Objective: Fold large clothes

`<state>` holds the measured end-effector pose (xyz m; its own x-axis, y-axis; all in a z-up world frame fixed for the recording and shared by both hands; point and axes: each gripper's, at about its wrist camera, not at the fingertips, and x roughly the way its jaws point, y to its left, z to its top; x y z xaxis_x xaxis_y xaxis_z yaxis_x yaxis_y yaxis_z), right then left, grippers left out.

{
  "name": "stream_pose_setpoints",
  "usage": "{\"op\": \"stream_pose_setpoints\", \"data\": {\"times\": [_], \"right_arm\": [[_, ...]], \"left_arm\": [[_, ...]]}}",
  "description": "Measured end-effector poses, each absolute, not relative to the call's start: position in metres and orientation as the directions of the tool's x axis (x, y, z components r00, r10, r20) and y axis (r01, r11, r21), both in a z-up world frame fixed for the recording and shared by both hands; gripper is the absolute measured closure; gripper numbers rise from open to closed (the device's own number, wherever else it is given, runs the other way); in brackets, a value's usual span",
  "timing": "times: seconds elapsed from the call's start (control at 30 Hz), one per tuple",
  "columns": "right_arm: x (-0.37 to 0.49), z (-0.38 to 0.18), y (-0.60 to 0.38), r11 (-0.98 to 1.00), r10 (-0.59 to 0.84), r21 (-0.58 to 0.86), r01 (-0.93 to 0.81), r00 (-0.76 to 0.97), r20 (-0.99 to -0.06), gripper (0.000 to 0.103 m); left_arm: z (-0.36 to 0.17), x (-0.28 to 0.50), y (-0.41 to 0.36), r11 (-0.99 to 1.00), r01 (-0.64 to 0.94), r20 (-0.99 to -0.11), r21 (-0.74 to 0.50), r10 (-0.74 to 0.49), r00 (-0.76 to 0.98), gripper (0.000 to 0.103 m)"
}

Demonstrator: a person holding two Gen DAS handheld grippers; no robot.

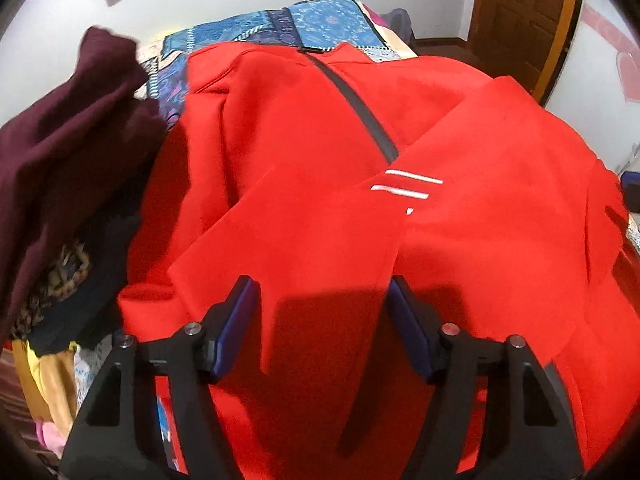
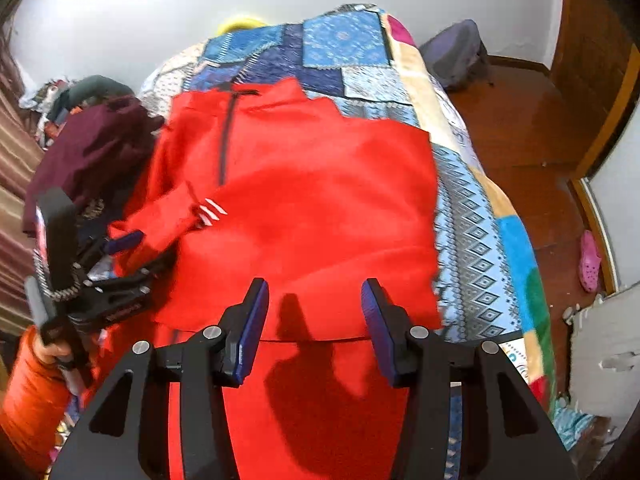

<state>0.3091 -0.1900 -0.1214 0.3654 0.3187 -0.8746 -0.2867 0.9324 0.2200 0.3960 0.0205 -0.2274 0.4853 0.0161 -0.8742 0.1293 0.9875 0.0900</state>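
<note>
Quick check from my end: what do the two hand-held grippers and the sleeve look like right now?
Both look alike. The right hand-held gripper and left hand-held gripper have matte black angular frames with triangular cut-outs, silver round pivot pins and dark blue ribbed pads on the fingers. The right wrist view shows the left one's black handle and a puffy orange sleeve. No cables visible.

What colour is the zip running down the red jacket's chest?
The zip is dark grey to black against the red jacket; the left wrist view shows it best.

patchwork quilt (image 2: 472,208), pink clog (image 2: 590,260) on wood floor (image 2: 520,120), grey bag (image 2: 460,54)
</note>
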Motion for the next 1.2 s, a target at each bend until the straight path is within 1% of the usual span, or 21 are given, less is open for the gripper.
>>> {"op": "stream_pose_setpoints", "data": {"times": [0.07, 0.13, 0.2, 0.23, 0.37, 0.47, 0.57, 0.63, 0.73, 0.77, 0.8, 0.83, 0.87, 0.97, 1.03, 1.17, 1.2], "right_arm": [[0.314, -0.132, -0.194, 0.935, 0.316, 0.230, -0.269, 0.347, -0.883, 0.058], [0.316, -0.144, -0.196, 0.930, 0.344, 0.274, -0.245, 0.316, -0.884, 0.058], [0.317, -0.152, -0.196, 0.923, 0.366, 0.304, -0.235, 0.298, -0.881, 0.058], [0.316, -0.154, -0.197, 0.921, 0.371, 0.310, -0.234, 0.296, -0.880, 0.055], [0.313, -0.157, -0.196, 0.908, 0.406, 0.341, -0.245, 0.306, -0.861, 0.041], [0.312, -0.159, -0.194, 0.906, 0.407, 0.336, -0.258, 0.312, -0.859, 0.038], [0.311, -0.160, -0.191, 0.908, 0.399, 0.322, -0.267, 0.324, -0.858, 0.036], [0.309, -0.160, -0.189, 0.909, 0.397, 0.316, -0.273, 0.334, -0.855, 0.036], [0.306, -0.161, -0.190, 0.911, 0.397, 0.313, -0.269, 0.359, -0.845, 0.036], [0.304, -0.162, -0.190, 0.912, 0.395, 0.311, -0.268, 0.366, -0.842, 0.036], [0.303, -0.162, -0.190, 0.912, 0.394, 0.309, -0.269, 0.371, -0.841, 0.036], [0.302, -0.162, -0.190, 0.914, 0.390, 0.303, -0.271, 0.375, -0.841, 0.036], [0.302, -0.162, -0.189, 0.915, 0.385, 0.297, -0.272, 0.376, -0.843, 0.036], [0.302, -0.161, -0.187, 0.921, 0.368, 0.280, -0.270, 0.375, -0.851, 0.036], [0.301, -0.161, -0.186, 0.924, 0.361, 0.273, -0.267, 0.374, -0.854, 0.036], [0.301, -0.161, -0.185, 0.928, 0.347, 0.258, -0.268, 0.373, -0.861, 0.036], [0.301, -0.161, -0.185, 0.929, 0.344, 0.256, -0.267, 0.369, -0.864, 0.036]], "left_arm": [[-0.228, 0.403, 0.022, 0.990, 0.120, -0.878, 0.078, 0.011, 0.478, 0.051], [-0.228, 0.408, 0.029, 0.995, 0.097, -0.884, 0.035, -0.015, 0.468, 0.081], [-0.222, 0.410, 0.043, 0.999, 0.048, -0.880, -0.010, -0.032, 0.475, 0.093], [-0.218, 0.408, 0.047, 1.000, 0.024, -0.873, -0.020, -0.029, 0.487, 0.095], [-0.183, 0.382, 0.080, 0.997, -0.076, -0.798, -0.024, 0.026, 0.602, 0.096], [-0.158, 0.350, 0.107, 0.991, -0.132, -0.736, -0.012, 0.081, 0.673, 0.096], [-0.152, 0.326, 0.131, 0.984, -0.179, -0.720, -0.025, 0.106, 0.685, 0.096], [-0.157, 0.320, 0.141, 0.980, -0.195, -0.725, -0.027, 0.115, 0.679, 0.096], [-0.178, 0.303, 0.152, 0.974, -0.228, -0.746, 0.004, 0.155, 0.648, 0.096], [-0.187, 0.298, 0.156, 0.971, -0.238, -0.760, 0.003, 0.157, 0.631, 0.096], [-0.199, 0.292, 0.162, 0.968, -0.250, -0.782, -0.005, 0.152, 0.605, 0.093], [-0.212, 0.288, 0.167, 0.965, -0.262, -0.809, -0.012, 0.145, 0.570, 0.088], [-0.219, 0.287, 0.171, 0.962, -0.273, -0.825, -0.010, 0.146, 0.545, 0.086], [-0.252, 0.280, 0.183, 0.946, -0.323, -0.879, 0.028, 0.177, 0.443, 0.085], [-0.268, 0.275, 0.190, 0.942, -0.333, -0.909, 0.040, 0.173, 0.380, 0.085], [-0.262, 0.262, 0.194, 0.946, -0.319, -0.907, 0.046, 0.174, 0.383, 0.084], [-0.256, 0.262, 0.190, 0.950, -0.307, -0.899, 0.055, 0.181, 0.398, 0.081]]}}
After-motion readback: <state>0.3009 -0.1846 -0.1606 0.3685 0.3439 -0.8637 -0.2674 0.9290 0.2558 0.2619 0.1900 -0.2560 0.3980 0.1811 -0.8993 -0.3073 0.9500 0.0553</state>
